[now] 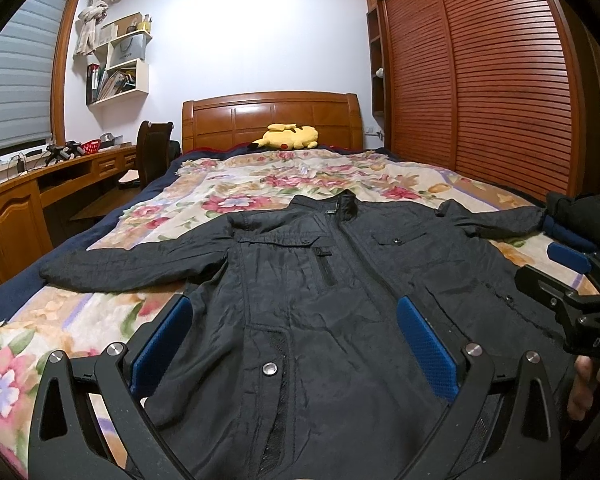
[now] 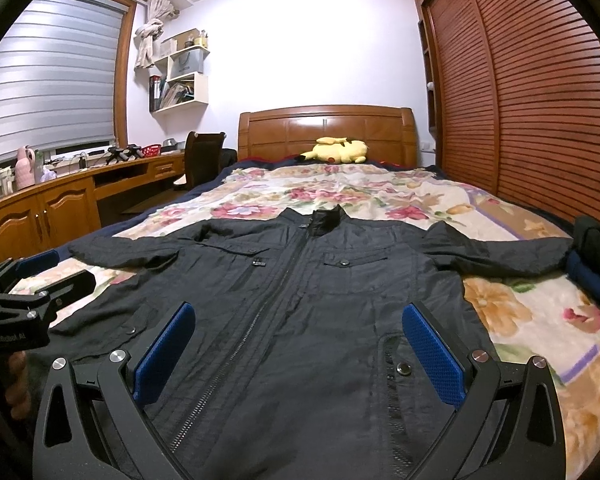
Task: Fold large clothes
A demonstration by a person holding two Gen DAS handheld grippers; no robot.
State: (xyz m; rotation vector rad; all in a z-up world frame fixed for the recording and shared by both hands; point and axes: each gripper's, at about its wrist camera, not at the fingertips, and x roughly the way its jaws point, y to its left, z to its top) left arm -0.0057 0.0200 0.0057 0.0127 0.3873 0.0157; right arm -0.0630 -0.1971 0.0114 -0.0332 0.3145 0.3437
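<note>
A large black jacket (image 1: 320, 280) lies flat and face up on the floral bedspread (image 1: 240, 184), zipped, sleeves spread to both sides, collar toward the headboard. It also shows in the right wrist view (image 2: 300, 280). My left gripper (image 1: 296, 320) is open and empty, hovering over the jacket's lower left front. My right gripper (image 2: 296, 324) is open and empty over the lower right front. The right gripper also shows at the right edge of the left wrist view (image 1: 572, 276), and the left gripper at the left edge of the right wrist view (image 2: 40, 280).
A yellow plush toy (image 1: 288, 137) lies by the wooden headboard (image 1: 272, 116). Dark folded clothes (image 2: 596, 256) sit at the bed's right edge. A louvred wardrobe (image 1: 480, 80) stands on the right; a desk (image 2: 60, 200) and chair (image 2: 204, 152) on the left.
</note>
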